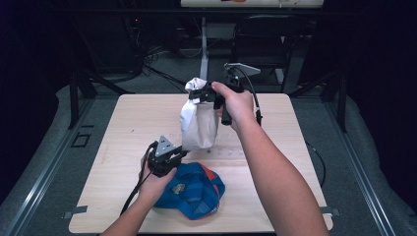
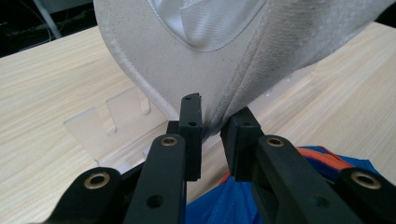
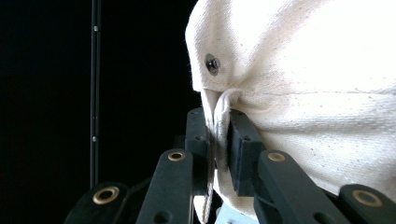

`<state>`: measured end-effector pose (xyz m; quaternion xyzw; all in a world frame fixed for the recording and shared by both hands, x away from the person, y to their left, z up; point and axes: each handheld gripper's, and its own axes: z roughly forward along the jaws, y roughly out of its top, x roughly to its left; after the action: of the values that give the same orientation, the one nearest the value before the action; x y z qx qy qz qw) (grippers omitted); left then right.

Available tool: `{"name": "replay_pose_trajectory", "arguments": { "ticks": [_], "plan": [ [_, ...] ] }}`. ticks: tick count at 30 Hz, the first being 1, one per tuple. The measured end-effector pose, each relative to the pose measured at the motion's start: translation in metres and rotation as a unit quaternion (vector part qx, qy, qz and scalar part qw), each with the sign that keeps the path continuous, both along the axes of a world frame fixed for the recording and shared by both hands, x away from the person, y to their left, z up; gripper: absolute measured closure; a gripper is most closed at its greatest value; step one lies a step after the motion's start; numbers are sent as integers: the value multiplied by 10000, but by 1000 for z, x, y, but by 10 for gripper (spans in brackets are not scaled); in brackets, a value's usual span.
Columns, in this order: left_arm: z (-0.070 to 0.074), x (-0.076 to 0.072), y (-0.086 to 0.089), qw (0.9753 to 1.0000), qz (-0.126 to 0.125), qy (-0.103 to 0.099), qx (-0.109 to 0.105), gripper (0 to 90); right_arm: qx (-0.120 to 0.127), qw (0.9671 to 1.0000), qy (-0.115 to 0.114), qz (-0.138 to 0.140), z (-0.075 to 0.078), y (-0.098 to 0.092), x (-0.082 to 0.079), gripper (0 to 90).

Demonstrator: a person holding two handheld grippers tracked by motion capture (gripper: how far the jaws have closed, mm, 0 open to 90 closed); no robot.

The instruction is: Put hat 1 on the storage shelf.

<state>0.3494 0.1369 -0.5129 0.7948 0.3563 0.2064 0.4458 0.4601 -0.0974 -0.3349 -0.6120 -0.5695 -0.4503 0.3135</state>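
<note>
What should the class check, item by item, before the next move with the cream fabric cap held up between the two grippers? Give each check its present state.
1. Right gripper clamps a fold of the cream fabric cap at its top: ok, the jaws are shut on cloth.
2. Left gripper has the cap's lower edge: cannot tell; fabric sits between the jaws, but a gap remains.
3. Cap is lifted off the light wooden table: ok, it hangs from the right gripper.
4. Blue and orange cap lies out of the way: not ok, it lies right beside the left gripper.
5. Clear plastic stand on the table is unobstructed: cannot tell, the cream cap covers part of it.
</note>
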Motion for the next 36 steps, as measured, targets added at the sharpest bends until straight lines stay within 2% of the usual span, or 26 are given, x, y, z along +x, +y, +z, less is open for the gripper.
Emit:
{"name": "replay_pose_trajectory", "arguments": {
  "ticks": [10,14,16,17,24,27,28,30,34,36],
  "plan": [
    [-9,-4,9,9992,289,71,-275,831,-104,9998,34,148,-7,12,0,804],
    [-16,-5,14,9974,417,170,-554,833,-212,9996,47,163,-11,13,0,806],
    [-20,-6,17,9957,485,276,-736,835,-322,9992,40,232,-14,14,0,808],
    [-21,-6,17,9954,491,254,-788,835,-305,9993,58,185,-15,15,0,808],
    [-27,-6,19,9946,481,339,-853,839,-386,9990,95,221,-19,13,2,808],
    [-32,-4,19,9950,481,474,-732,839,-512,9984,122,224,-24,15,2,808],
    [-35,-4,18,9954,487,523,-631,838,-559,9980,124,264,-26,15,2,808],
    [-38,-5,18,9954,490,517,-635,839,-654,9975,167,211,-31,17,3,809],
    [-38,-5,17,9949,528,524,-681,832,-592,9979,193,194,-38,14,4,809],
    [-36,-6,19,9945,568,570,-677,781,-556,9981,194,174,-38,12,4,804]
  ]
}}
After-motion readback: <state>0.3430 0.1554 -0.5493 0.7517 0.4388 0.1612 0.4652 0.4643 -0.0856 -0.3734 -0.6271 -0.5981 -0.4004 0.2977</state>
